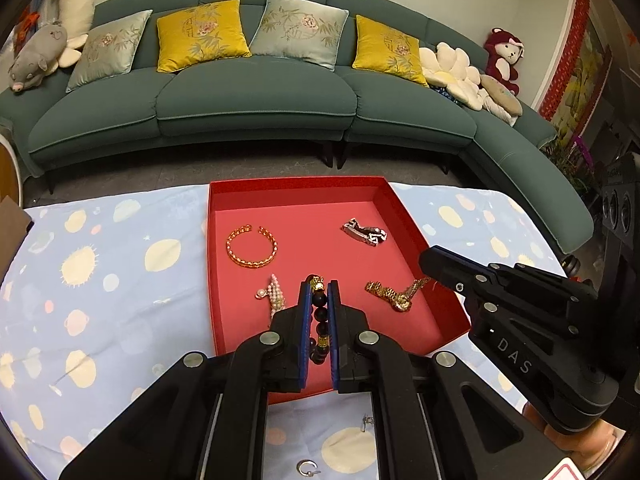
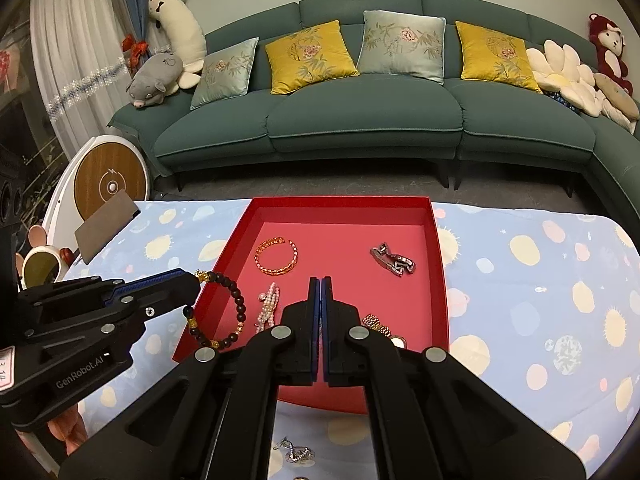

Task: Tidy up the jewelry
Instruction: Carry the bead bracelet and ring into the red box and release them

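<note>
Now the left gripper (image 1: 319, 292) is clamped on a dark bead bracelet (image 2: 218, 312), which hangs off its fingertips above the near left corner of the red tray (image 2: 438, 248). Its loop dangles just over the tray wall, so the drop spot lies straight below and slightly forward. Meanwhile the right gripper (image 2: 321, 284) hovers over the tray's near middle, fingers pressed together on nothing, close to the pearl bracelet (image 2: 269, 306).

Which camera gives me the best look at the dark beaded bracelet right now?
Right wrist view: the dark beaded bracelet with gold accents hangs as a full loop from the left gripper. Left wrist view shows only a few beads between its jaws.
</note>
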The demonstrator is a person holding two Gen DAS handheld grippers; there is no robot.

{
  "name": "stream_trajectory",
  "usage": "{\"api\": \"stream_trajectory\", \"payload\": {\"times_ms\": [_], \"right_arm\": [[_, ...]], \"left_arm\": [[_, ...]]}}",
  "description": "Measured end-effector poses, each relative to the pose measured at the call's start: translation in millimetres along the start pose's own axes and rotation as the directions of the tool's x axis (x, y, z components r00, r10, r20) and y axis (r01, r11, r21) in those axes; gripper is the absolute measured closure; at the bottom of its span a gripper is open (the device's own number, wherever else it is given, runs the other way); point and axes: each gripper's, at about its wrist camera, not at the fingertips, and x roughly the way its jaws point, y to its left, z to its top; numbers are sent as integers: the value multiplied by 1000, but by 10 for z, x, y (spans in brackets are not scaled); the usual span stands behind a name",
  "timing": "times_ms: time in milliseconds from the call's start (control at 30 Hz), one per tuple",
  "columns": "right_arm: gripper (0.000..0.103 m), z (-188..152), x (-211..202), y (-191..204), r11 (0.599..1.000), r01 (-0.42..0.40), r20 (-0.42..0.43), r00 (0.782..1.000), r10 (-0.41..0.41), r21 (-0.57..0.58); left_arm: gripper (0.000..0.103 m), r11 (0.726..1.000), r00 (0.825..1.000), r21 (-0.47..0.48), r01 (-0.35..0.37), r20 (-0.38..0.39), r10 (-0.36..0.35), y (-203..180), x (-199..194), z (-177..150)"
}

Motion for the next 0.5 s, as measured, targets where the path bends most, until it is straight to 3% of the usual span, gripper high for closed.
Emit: {"api": "stream_trajectory", "payload": {"times_ms": [200, 300, 367, 400, 500], "right_arm": [[103, -65, 96, 4, 1000, 2, -27, 1000, -2, -2], [102, -81, 119, 3, 1000, 4, -29, 1000, -4, -2], [100, -75, 95, -7, 1000, 10, -15, 1000, -10, 1], [100, -66, 77, -10, 1000, 6, -9, 1000, -6, 2], [93, -26, -8, -29, 1000, 8, 20, 1000, -8, 13]], "left_arm": [[97, 999, 999, -39, -5, -43, 3, 102, 143, -67], [89, 998, 1000, -65, -19, -6, 19, 144, 95, -72], [75, 997, 1000, -70, -25, 8, 26, 153, 54, -54], [62, 997, 999, -77, -33, 18, 34, 160, 26, -44], [57, 995, 997, -89, -50, 59, 56, 172, -109, -6]]}}
